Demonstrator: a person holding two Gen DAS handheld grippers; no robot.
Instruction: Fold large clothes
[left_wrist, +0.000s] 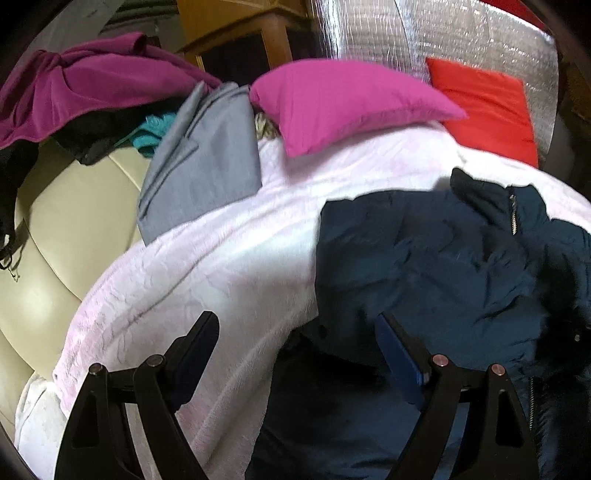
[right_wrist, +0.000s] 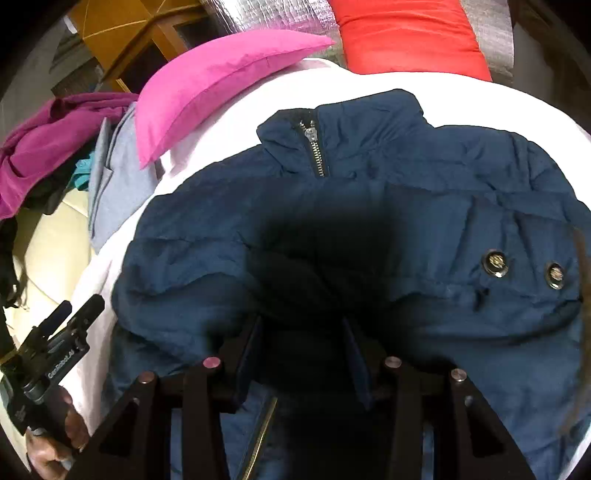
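A dark navy padded jacket (left_wrist: 443, 258) lies on a pale pink blanket (left_wrist: 221, 266), collar and zipper toward the far side. It also fills the right wrist view (right_wrist: 369, 221), with two metal snaps (right_wrist: 495, 262) on its right. My left gripper (left_wrist: 295, 325) is open above the jacket's left edge, holding nothing; it also shows at the lower left of the right wrist view (right_wrist: 77, 308). My right gripper (right_wrist: 301, 325) has its fingers close on either side of a dark bunched fold of the jacket; the contact is in shadow.
A magenta pillow (left_wrist: 343, 103) and a red pillow (left_wrist: 487, 107) lie at the far edge of the blanket. A grey garment (left_wrist: 199, 162), a purple garment (left_wrist: 85, 81) and other clothes pile on a cream sofa (left_wrist: 66, 206) at the left.
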